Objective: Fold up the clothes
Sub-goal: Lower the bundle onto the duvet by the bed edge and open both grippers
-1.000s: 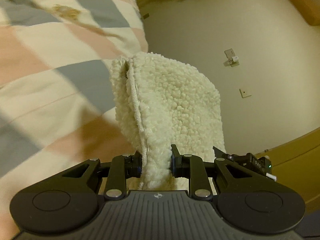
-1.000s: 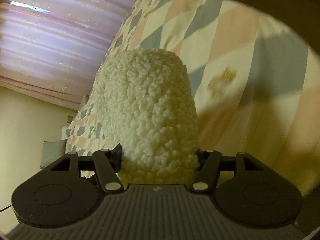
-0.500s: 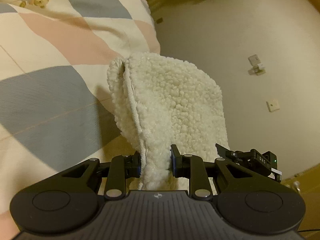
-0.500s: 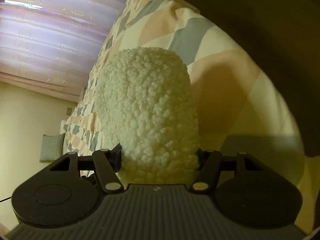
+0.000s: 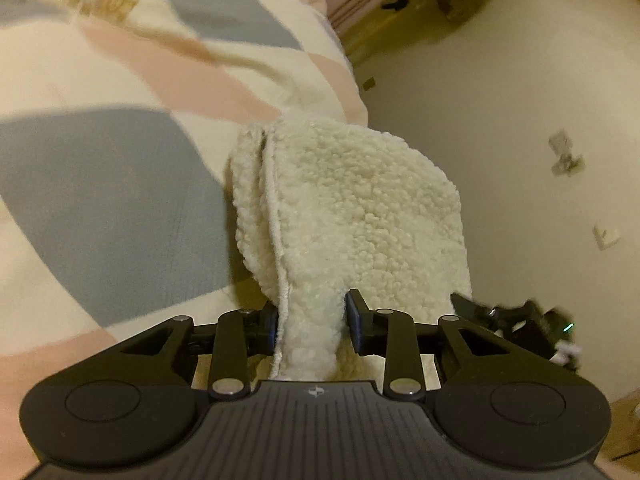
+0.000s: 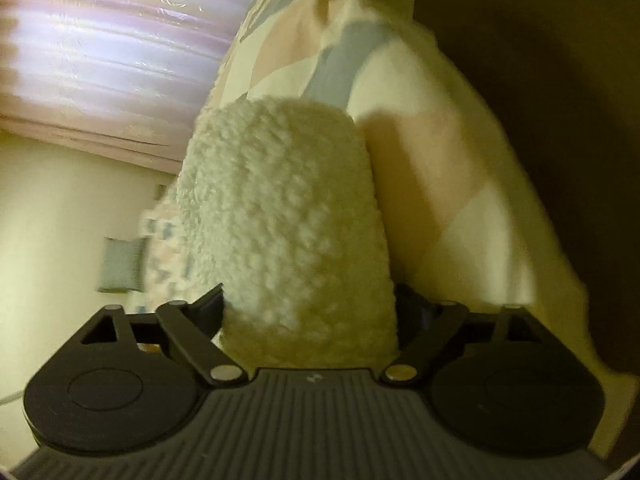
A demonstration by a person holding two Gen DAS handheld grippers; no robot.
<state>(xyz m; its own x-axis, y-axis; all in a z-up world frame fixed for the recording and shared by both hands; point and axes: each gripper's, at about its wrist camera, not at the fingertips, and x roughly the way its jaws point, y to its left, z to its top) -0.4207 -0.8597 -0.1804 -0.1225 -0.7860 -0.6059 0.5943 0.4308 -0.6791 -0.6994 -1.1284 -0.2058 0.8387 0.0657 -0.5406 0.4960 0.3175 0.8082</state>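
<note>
Left wrist view: both tools, left (image 5: pixel 312 320) and blurrier right (image 6: pixel 310 312), apparently clamp the fleece garment (image 5: pixel 344 200) above the quilt (image 5: pixel 100 184).

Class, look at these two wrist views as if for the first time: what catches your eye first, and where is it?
A fluffy cream fleece garment fills the middle of both views, pinched in the left gripper and bunched thickly in the right gripper. Behind it spreads a checked bedspread of grey, pink and cream. Pinkish curtains glow at the right view's upper left.
</note>
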